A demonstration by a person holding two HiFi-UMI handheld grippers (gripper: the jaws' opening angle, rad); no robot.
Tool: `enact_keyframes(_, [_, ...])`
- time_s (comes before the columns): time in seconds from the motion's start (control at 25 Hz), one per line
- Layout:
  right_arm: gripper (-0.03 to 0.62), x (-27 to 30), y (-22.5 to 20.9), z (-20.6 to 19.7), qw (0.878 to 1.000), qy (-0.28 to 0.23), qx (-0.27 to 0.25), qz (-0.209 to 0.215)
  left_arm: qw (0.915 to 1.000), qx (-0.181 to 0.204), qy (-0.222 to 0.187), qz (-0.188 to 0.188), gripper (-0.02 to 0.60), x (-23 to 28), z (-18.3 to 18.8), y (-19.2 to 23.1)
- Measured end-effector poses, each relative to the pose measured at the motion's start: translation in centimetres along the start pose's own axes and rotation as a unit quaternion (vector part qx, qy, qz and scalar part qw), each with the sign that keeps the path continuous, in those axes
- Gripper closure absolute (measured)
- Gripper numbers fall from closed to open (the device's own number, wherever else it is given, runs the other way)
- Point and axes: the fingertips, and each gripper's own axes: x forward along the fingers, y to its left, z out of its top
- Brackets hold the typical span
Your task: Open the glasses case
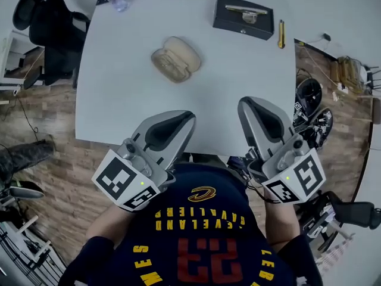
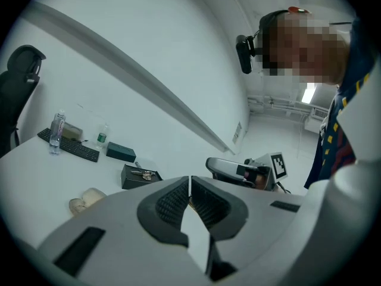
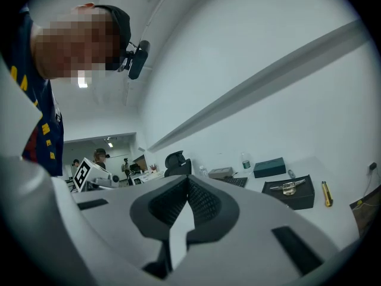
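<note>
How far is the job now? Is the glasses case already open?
Done: the glasses case lies open on the table, its two halves spread apart. In hand: nothing; the left gripper and right gripper sit back from it, jaws together and empty. Left: apparently nothing more.

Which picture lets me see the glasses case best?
The head view: the glasses case lies open on the table, seen whole from above. The left gripper view shows it small and partly hidden at the lower left. The right gripper view does not show it.
</note>
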Motion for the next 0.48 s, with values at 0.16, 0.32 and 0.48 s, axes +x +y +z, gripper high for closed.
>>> enact_keyframes(0.16, [0.577, 0.0, 0.2, -1.0, 1.000, 0.013, -0.013, 0.001, 0.9999, 0.005, 0.007, -0.006, 0.568, 0.1, -0.6, -0.5])
enact_keyframes(0.32, [0.577, -0.4, 0.5, -1.2, 1.000, 0.014, -0.013, 0.010, 0.9999, 0.000, 0.013, -0.009, 0.567, 0.5, -1.1, -0.8])
enact_keyframes(0.48, [0.577, -0.6, 0.6, -1.6, 1.000, 0.012, -0.010, 0.016, 0.9996, -0.001, 0.025, -0.011, 0.568, 0.9, -2.0, -0.9])
